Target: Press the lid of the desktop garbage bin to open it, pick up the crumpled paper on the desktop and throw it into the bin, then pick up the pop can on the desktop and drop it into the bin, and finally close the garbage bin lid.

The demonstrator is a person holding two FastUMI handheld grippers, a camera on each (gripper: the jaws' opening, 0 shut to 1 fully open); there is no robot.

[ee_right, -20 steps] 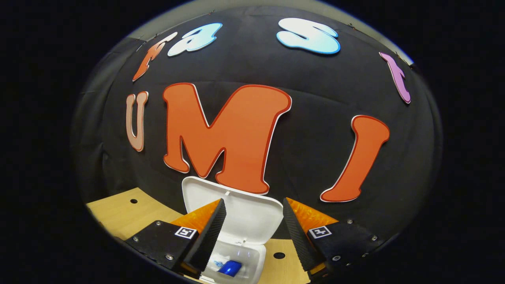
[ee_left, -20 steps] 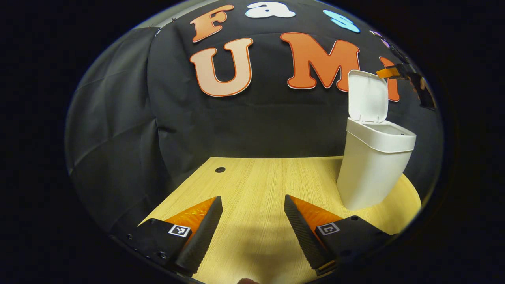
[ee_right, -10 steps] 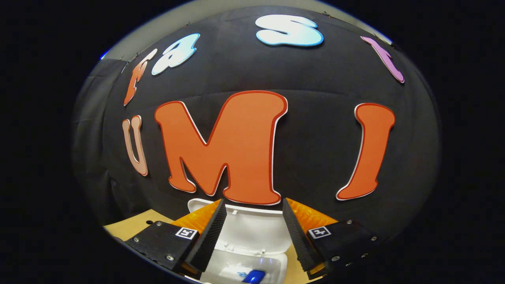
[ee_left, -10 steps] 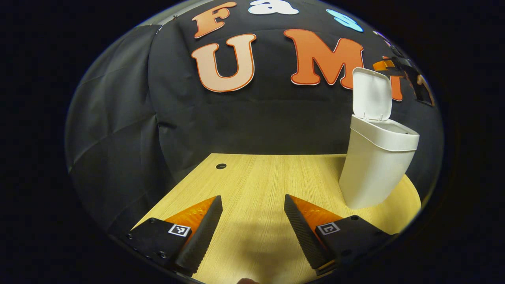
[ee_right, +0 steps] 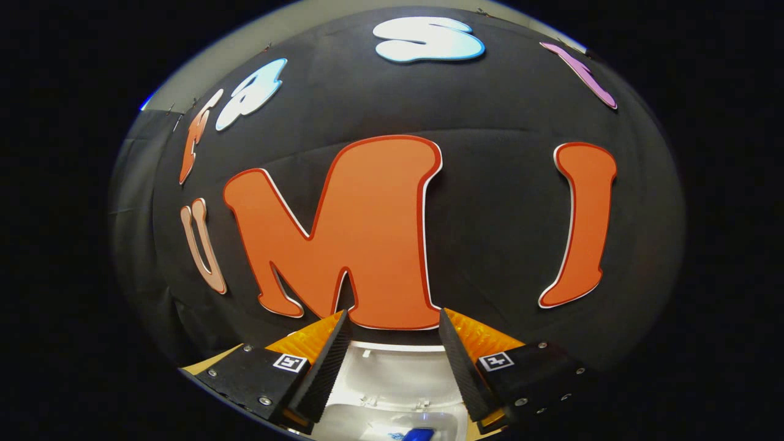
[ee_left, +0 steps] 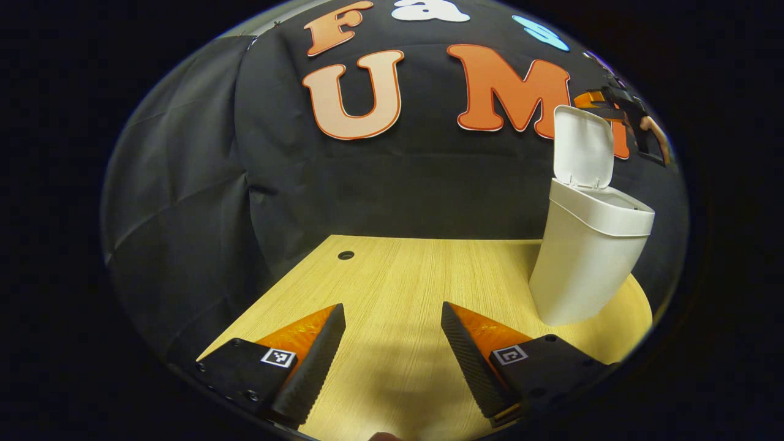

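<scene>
The white garbage bin (ee_left: pixel 585 257) stands on the wooden desktop (ee_left: pixel 398 275) at the right of the left gripper view, its lid (ee_left: pixel 582 147) raised upright. My left gripper (ee_left: pixel 392 343) hovers low over the desk, open, with nothing between its fingers. My right gripper (ee_right: pixel 392 361) is open above the bin, the raised lid (ee_right: pixel 392 373) showing between its fingers. Down inside the bin lies the blue pop can (ee_right: pixel 418 434) beside a bit of white paper. In the left gripper view, the right gripper (ee_left: pixel 625 113) and the hand holding it hang just behind the lid's top edge.
A small round hole (ee_left: pixel 345 255) sits in the desktop near its far left corner. The black cloth wall rises close behind the desk and the bin. Bare wood stretches between my left gripper and the bin.
The right gripper has moved forward and up over the bin, so the lid and pop can have slid lower in its view. The left gripper has barely shifted.
</scene>
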